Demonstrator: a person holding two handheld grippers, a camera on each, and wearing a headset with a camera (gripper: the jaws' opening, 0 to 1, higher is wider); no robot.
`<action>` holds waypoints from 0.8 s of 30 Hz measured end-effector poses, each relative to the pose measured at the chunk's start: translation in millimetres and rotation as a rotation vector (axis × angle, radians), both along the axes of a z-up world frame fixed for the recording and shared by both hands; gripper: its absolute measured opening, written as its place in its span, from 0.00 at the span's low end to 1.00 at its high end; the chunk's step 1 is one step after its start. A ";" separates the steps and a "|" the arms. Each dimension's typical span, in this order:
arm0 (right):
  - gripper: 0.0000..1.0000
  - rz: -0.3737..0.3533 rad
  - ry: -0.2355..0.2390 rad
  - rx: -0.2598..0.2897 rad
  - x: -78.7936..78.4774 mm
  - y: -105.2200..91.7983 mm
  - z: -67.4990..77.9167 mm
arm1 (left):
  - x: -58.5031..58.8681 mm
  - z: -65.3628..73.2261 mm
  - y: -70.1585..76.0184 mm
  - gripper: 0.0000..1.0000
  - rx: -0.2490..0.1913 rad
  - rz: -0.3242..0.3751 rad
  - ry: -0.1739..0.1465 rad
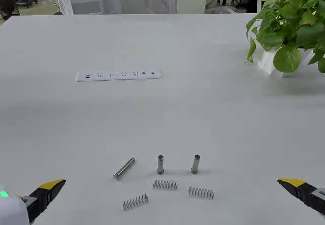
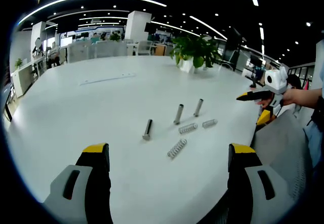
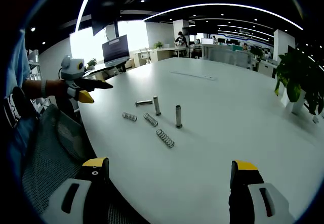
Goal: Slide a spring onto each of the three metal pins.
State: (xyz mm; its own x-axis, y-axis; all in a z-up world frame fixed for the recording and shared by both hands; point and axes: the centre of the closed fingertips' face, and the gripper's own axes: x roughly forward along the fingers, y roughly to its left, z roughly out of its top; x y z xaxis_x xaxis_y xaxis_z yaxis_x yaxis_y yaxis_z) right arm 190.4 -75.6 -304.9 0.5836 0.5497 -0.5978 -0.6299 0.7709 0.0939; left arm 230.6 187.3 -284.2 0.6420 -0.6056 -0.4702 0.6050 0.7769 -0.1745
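Open-plan office, white desk point(image 1: 213, 118). Near its front edge: two upright pins point(image 1: 160, 164), third pin point(image 1: 124, 168) lying flat, three springs point(image 1: 165, 184) loose just beside. Left gripper point(image 2: 168, 152) and right gripper point(image 3: 170, 164): jaws wide apart, holding nothing.

White table point(image 1: 218, 118), three pins point(image 1: 160, 164), three springs point(image 1: 165, 184), power strip point(image 1: 118, 75), potted plant point(image 1: 287, 27)

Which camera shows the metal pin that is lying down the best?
The head view: the lying pin shows its whole length from above, left of the two upright pins. In the left gripper view the pin looks foreshortened, nearly end-on. In the right gripper view the pin is small and far off.
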 end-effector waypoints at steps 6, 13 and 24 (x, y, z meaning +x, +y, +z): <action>0.99 0.006 -0.012 -0.008 1.8 0.1 2.7 | 1.1 -0.3 -1.0 0.97 0.010 -0.012 -0.002; 0.99 0.012 -0.008 -0.010 1.5 0.9 1.6 | 9.7 0.9 -1.9 0.95 0.011 -0.026 0.000; 0.99 0.013 0.001 -0.012 0.5 1.2 -0.1 | 30.9 -1.7 -2.2 0.85 0.070 -0.079 0.033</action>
